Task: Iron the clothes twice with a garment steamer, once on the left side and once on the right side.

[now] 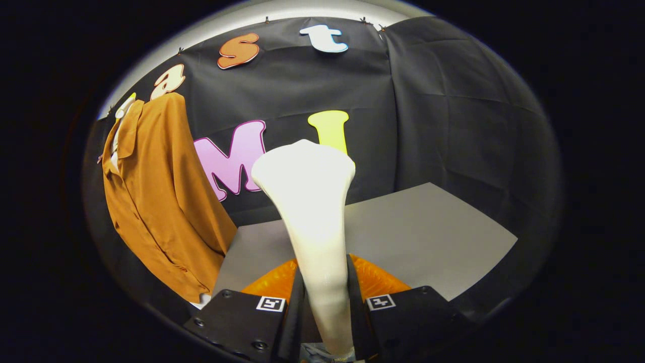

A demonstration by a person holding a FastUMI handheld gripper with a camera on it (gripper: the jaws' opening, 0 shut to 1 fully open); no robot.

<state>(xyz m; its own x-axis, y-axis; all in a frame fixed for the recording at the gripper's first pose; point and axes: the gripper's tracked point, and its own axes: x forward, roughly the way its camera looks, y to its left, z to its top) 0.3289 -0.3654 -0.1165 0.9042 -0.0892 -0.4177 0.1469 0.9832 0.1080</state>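
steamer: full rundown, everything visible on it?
The steamer is white, smooth and glossy like plastic: a slim neck that widens to a broad rounded head at the far end. It stands between the tongs, whose two fingers press its neck from both sides, and points ahead toward the booth wall. It is apart from the shirt, above the grey table.
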